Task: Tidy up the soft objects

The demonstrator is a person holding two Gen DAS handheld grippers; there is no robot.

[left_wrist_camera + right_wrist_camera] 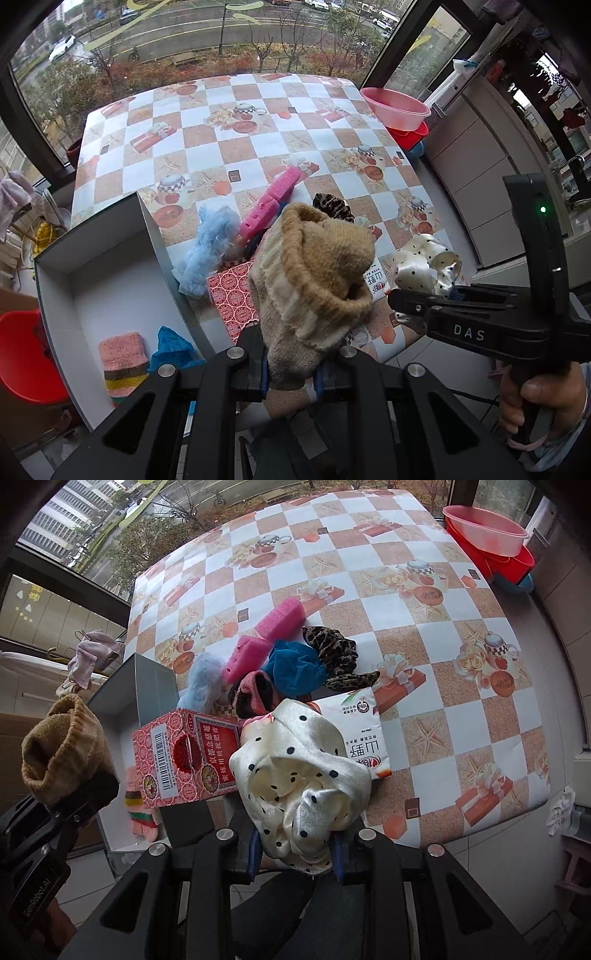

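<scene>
Big windows w/ a wet street and trees behind; in front, bench (258,122) under a glossy checked oilcloth, white and sandy-brown squares w/ teapot and starfish prints.

Left gripper (291,373): fingers clamped on a tan knit sock (314,280), ribbed cuff, bunched into a thick lump standing up between the fingers. Down-left of those fingers, a white open box (107,266) w/ stiff flat walls; inside it a striped pink knit piece (123,363) and a crumpled blue cloth (171,349).

Right gripper (295,843): fingers clamped on a cream satin scrunchie (299,786), shiny, black dots, folds puffing out above the fingers.

Just past the right fingers, on the bench: red patterned carton (184,757) w/ barcode, to the left; flat white packet (362,734) w/ printed characters, to the right, scrunchie overlapping it in view. Further ahead, a heap touching each other: dark pink-edged knit sock (255,694), blue velvet scrunchie (295,668), leopard-print scrunchie (336,653), pink foam sponge (266,638) bent in two blocks w/ holes, fluffy pale-blue feathery piece (203,683) at the box corner.

Far right of the fingers, off the bench edge: pink plastic basin (484,528), round, stacked on a red one.
</scene>
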